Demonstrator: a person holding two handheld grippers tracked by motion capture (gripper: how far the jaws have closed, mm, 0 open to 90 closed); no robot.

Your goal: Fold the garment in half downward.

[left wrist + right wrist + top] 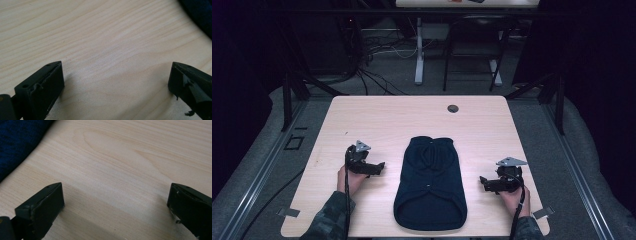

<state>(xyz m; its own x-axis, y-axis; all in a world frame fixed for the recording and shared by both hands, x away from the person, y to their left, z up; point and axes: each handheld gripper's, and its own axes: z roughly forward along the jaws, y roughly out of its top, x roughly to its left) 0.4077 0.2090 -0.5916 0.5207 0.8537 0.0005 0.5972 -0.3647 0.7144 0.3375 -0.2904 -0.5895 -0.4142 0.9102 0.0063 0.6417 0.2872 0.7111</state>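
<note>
A dark navy knitted garment (430, 185) lies flat in the middle of the light wooden table (377, 120), its wider hem toward the front edge. My left gripper (379, 168) rests on the table left of it, pointing toward it, jaws wide apart over bare wood (116, 75). A corner of the garment (200, 12) shows at the upper right of the left gripper view. My right gripper (483, 181) rests to the garment's right, also open with nothing between its jaws (116, 195). The garment's edge (17, 142) fills the upper left of the right gripper view.
A small round cable hole (453, 108) sits near the table's far edge. Beyond the table stand a desk frame (419, 55) and loose cables (372, 55) on the grey floor. Dark curtains flank both sides.
</note>
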